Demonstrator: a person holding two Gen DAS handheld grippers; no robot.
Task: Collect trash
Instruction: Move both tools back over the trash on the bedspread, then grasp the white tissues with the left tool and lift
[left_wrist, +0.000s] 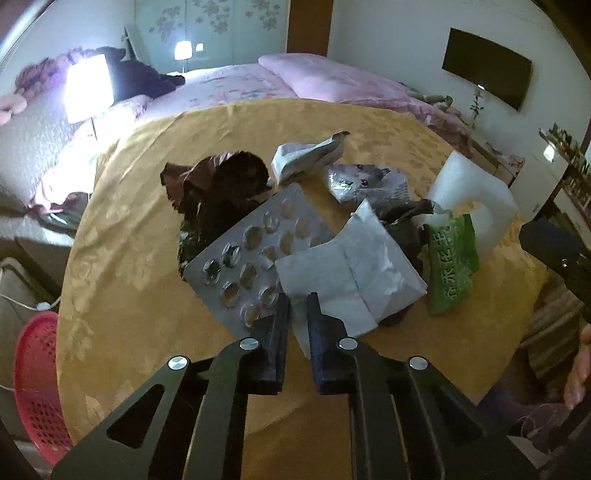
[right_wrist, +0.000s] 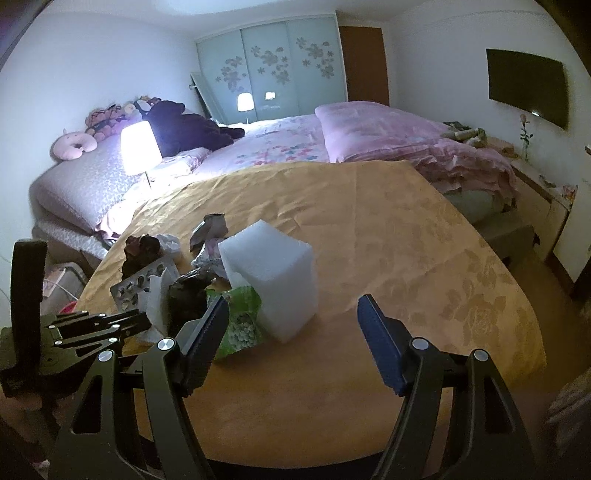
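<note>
Left to right on the table (left_wrist: 110, 258): blister pack (left_wrist: 255, 254); white paper (left_wrist: 347, 269), light and limp, near corner pinched in the left gripper (left_wrist: 297, 314); foam block (right_wrist: 273, 277), light, squashy, far of the wide-open, empty right gripper (right_wrist: 291, 325).

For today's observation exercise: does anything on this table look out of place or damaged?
Yes. Litter is heaped on the yellow tablecloth: an emptied silver blister pack, a crumpled white paper sheet, a torn green snack packet and a white foam block.
</note>
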